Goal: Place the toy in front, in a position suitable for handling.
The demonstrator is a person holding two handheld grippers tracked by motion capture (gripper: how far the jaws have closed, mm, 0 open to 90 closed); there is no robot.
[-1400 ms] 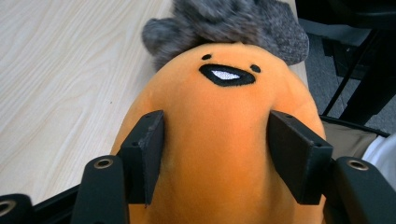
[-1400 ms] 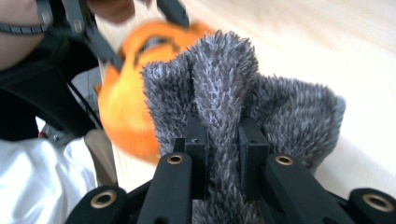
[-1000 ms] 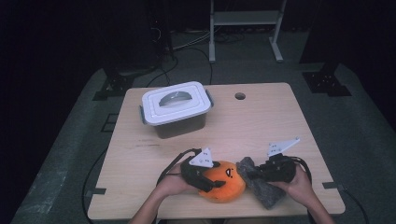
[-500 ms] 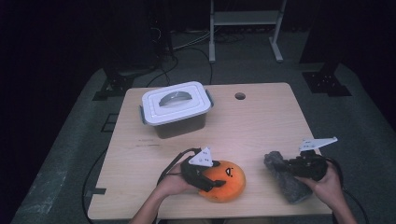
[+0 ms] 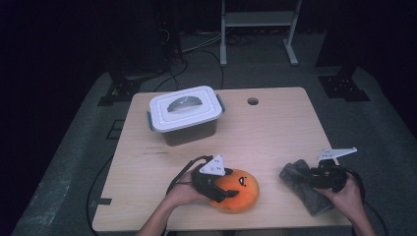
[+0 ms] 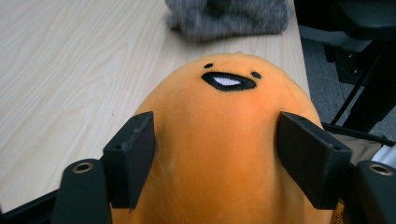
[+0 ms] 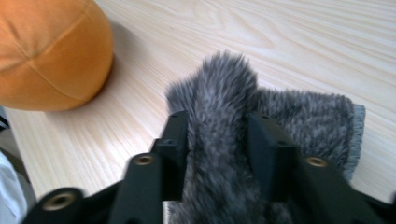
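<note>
While the grey fur cloth [image 5: 305,189] nears the table [image 5: 275,132] edge, open tabletop lies beyond.

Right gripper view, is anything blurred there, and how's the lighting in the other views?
Right gripper view: the fluffy grey fur cloth and nearest tongs look soft. Left gripper view: the round orange plush toy is sharp and evenly lit. High view: dim, with dark surroundings beyond the light wooden table.

Your pale wooden table [image 5: 275,132] on grey floor matting [image 5: 64,167], white metal stand [image 5: 258,19] behind, cables [image 5: 196,46] trailing, dark surroundings, possibly curtained.
</note>
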